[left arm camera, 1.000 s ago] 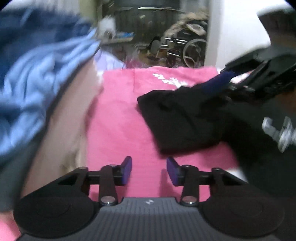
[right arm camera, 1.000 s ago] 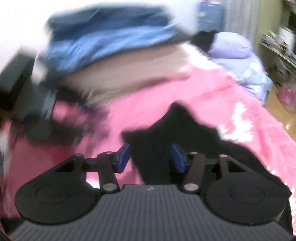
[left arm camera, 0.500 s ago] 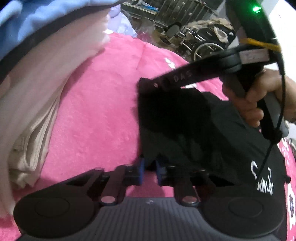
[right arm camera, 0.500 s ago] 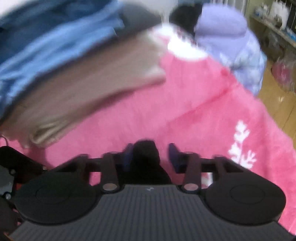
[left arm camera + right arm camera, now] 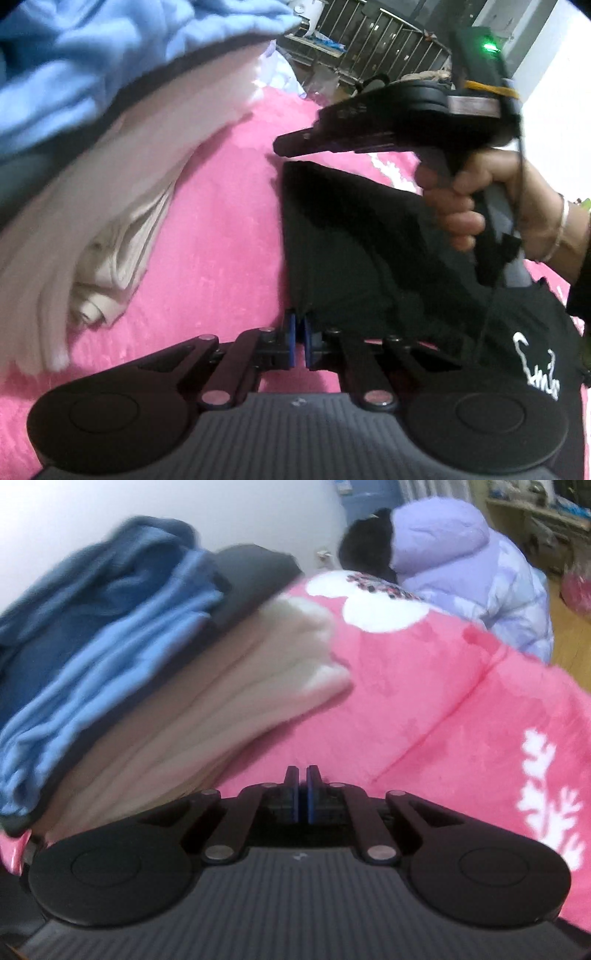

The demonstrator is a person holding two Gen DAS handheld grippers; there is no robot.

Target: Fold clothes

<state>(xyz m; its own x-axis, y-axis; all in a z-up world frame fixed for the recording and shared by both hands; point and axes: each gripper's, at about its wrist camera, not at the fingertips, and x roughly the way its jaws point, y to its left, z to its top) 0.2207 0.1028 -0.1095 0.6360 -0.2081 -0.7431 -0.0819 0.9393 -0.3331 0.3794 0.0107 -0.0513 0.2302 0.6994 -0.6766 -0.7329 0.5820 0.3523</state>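
Note:
A black T-shirt (image 5: 369, 251) with white lettering lies on a pink blanket (image 5: 221, 221). My left gripper (image 5: 299, 332) is shut on the shirt's near left edge. My right gripper (image 5: 284, 146) shows in the left wrist view, held by a hand above the shirt's far corner and shut on it. In the right wrist view the right gripper (image 5: 302, 794) has its pads pressed together with a sliver of black cloth between them; the rest of the shirt is hidden under the gripper body.
A stack of folded clothes, cream (image 5: 122, 206) (image 5: 229, 686) below and blue (image 5: 92, 66) (image 5: 110, 627) on top, sits on the blanket to the left. A lilac jacket (image 5: 461, 561) lies at the blanket's far end. Shelving and clutter stand beyond.
Both grippers closed from open onto the black shirt's left edge. The right gripper has lifted its corner a little and swung towards the clothes stack.

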